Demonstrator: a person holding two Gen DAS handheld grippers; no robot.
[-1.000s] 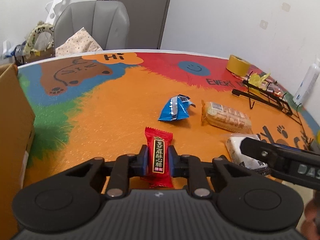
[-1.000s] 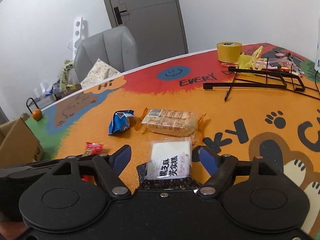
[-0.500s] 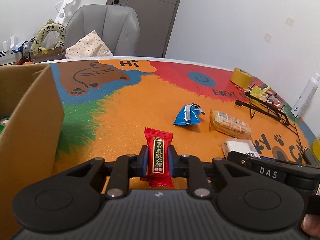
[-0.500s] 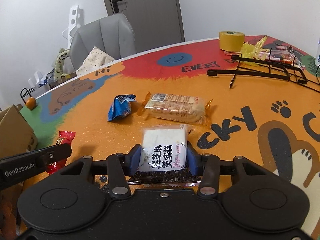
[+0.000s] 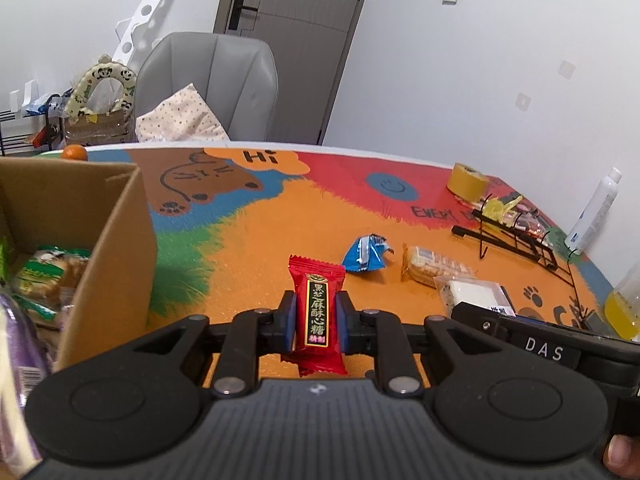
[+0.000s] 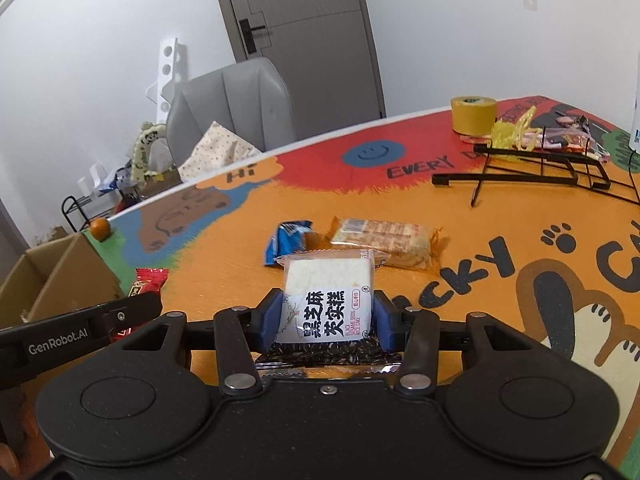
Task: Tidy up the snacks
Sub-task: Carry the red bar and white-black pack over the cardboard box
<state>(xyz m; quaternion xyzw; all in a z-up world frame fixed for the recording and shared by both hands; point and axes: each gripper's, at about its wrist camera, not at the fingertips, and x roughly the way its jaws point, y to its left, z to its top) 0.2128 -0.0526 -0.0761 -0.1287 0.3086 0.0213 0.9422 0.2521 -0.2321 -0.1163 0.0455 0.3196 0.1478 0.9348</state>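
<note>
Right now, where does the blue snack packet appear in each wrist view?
Left wrist view: blue snack packet lies right of centre on the orange table area, left of the long biscuit pack.
Right wrist view: blue snack packet lies centre-left, again left of the biscuit pack.
Shared landmark: yellow tape roll.

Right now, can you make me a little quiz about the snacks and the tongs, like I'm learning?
1. What colour is the candy in the left tongs?
2. True or false: the right tongs are empty.
3. How many snacks lie loose on the table? A) two B) five

Key:
1. Red.
2. False: they grip a white rice cake packet.
3. A: the blue packet and the long cracker pack.
</note>
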